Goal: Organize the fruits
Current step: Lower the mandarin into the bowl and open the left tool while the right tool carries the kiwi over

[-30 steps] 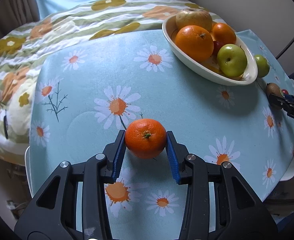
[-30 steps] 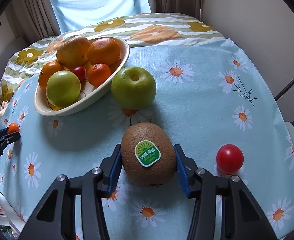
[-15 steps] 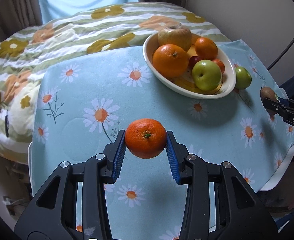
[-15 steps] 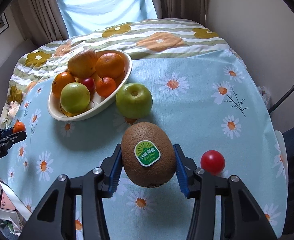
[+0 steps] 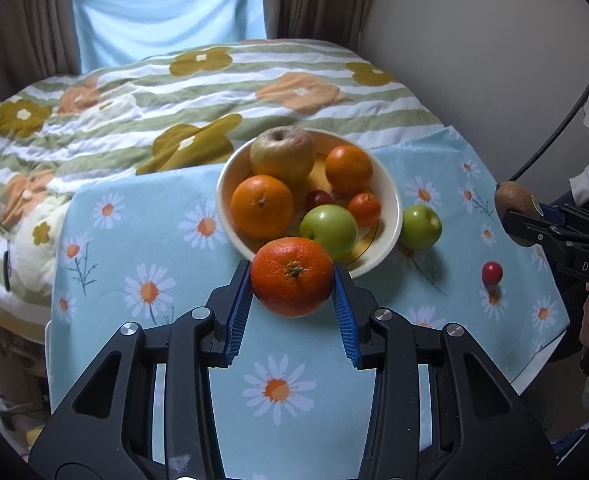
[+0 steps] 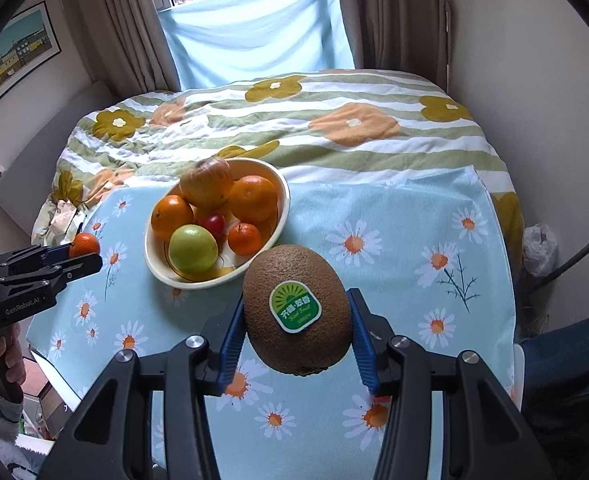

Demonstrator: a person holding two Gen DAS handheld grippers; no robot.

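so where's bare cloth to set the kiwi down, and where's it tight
Free: the daisy cloth left of the bowl, and the near strip in front of both grippers. In the right wrist view, the cloth right of the bowl is bare too. Crowded: the bowl is nearly full, and a green apple and cherry tomato sit beside it.

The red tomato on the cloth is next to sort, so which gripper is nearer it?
Right. The right gripper, shut on the kiwi, hangs just beyond the tomato. The left gripper, holding the mandarin, is farther away.
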